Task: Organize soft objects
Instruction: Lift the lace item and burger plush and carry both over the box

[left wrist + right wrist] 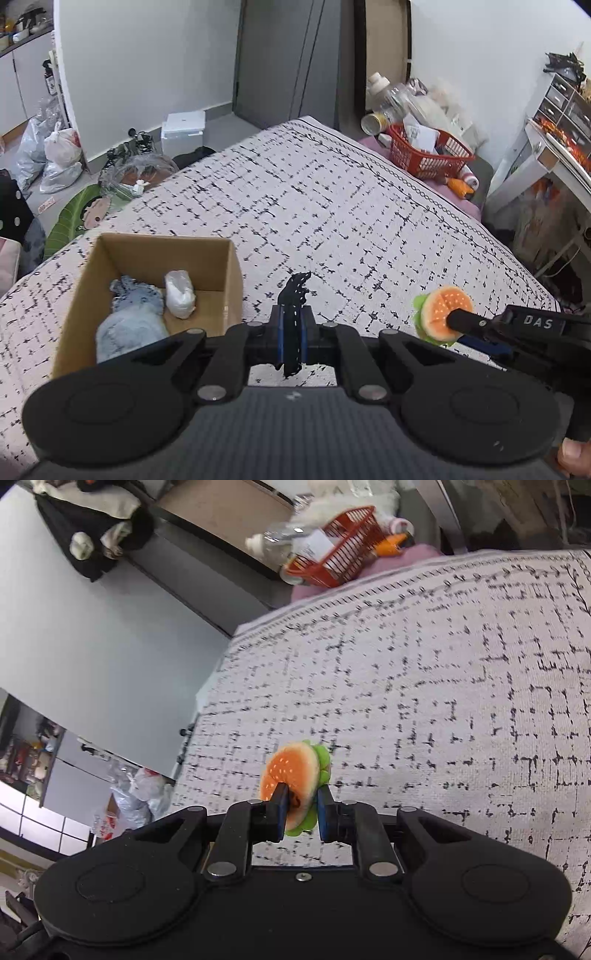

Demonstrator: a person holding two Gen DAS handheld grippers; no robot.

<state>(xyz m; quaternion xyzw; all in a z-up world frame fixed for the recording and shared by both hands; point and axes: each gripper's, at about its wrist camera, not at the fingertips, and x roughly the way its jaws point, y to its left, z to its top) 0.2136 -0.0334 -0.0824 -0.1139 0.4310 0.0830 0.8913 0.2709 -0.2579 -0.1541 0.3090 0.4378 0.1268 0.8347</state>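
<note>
Left claw (291, 332) pinched on a black stitched fabric strip (294, 299), right claw (302, 818) gripping a plush hamburger (293, 779), above patterned bed (332, 206), cardboard box (147, 251) holding blue cloth (129, 314)

Bed cover (332, 206): white, with broken black lines in a grid and a black vine border.
Cardboard box (147, 254): plain brown.
Things in the box: one pale blue cloth (129, 314), one white bundle (180, 295).
Fabric strip (293, 317): black with small white dots.
Burger toy (291, 779): orange bun with pale specks, green edge.
Basket (424, 155): red.
Gripper pads (282, 812): blue on black.
</note>
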